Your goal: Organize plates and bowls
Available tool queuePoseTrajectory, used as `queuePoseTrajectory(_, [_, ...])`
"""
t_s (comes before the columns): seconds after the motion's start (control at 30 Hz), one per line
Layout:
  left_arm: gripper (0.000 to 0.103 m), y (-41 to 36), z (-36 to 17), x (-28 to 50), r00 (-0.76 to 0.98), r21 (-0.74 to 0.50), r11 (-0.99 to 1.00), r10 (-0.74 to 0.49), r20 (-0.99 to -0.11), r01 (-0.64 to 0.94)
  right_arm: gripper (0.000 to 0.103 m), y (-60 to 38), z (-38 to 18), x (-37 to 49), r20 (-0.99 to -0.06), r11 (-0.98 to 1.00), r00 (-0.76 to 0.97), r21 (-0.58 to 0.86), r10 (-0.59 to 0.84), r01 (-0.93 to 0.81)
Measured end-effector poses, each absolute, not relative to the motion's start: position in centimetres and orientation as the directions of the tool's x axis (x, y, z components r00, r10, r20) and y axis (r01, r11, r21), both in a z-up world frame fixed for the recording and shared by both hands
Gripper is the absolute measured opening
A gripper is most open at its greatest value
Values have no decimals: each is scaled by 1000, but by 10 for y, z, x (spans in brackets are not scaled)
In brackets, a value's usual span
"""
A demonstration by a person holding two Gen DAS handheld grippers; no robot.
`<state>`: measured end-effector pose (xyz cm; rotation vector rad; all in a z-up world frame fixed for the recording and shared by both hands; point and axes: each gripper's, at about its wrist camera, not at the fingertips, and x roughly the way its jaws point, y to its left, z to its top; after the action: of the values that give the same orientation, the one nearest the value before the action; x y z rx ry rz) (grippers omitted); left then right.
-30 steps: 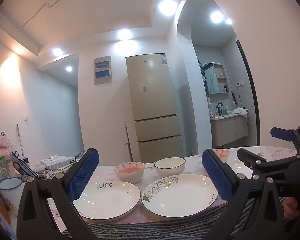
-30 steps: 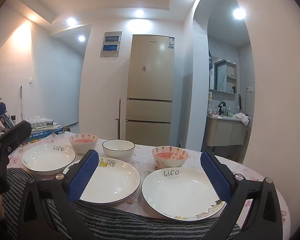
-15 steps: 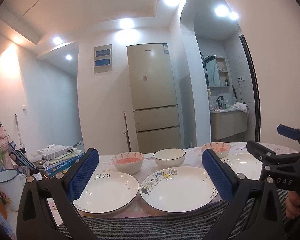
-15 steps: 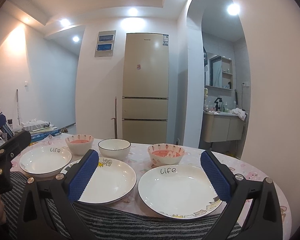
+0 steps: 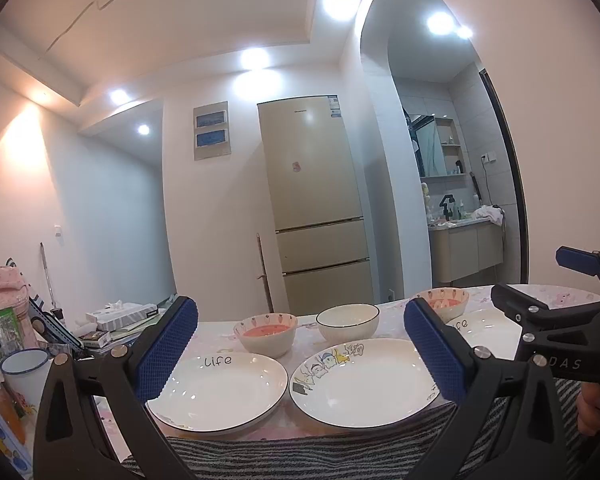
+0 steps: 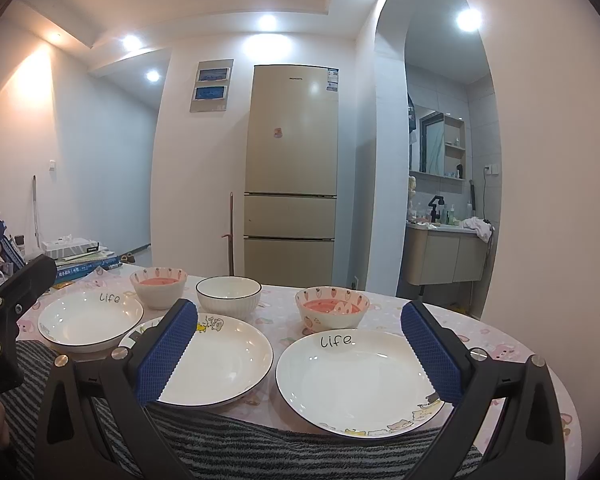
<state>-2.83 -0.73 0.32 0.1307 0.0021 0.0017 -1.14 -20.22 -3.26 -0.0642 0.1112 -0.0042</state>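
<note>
Left tongs, left wrist view: left gripper [image 5: 300, 354] is hanging released, blue pads spread wide and gripping nothing, short of the table's near edge.
Right tongs, left wrist view: right gripper [image 5: 540, 280] is showing at the right border, a hand [image 5: 594, 406] wrapping its handle; its spread is too cut off to tell here.
Plates, left wrist view: left "Life" plate [image 5: 220, 390] and cartoon plate [image 5: 364, 382] are lying side by side, rims nearly touching, both reaching the near edge of the pink table [image 5: 220, 330] where a striped cloth [image 5: 300, 458] is draping.
Bowls, left wrist view: left pink bowl [image 5: 266, 334] and white bowl [image 5: 348, 323] are sitting just behind the plates; right pink bowl [image 5: 450, 304] is peeking out behind the right pad.
Right tongs, right wrist view: right gripper [image 6: 298, 354] is hanging released, jaws wide and empty.
Plates, right wrist view: right "Life" plate [image 6: 356, 380] is sitting between the pads, its rim overhanging the striped cloth.
Open room, right wrist view: bare tabletop is lying right of that plate; stacked books [image 6: 86, 266] are crowding the far left edge.
</note>
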Motion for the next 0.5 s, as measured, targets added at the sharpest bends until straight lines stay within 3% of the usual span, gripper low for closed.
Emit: queuePoseTrajectory(0.5, [103, -6, 3, -29, 1000, 138, 990, 3, 10, -4, 103, -205, -34, -10, -121, 999, 993, -45, -11, 6])
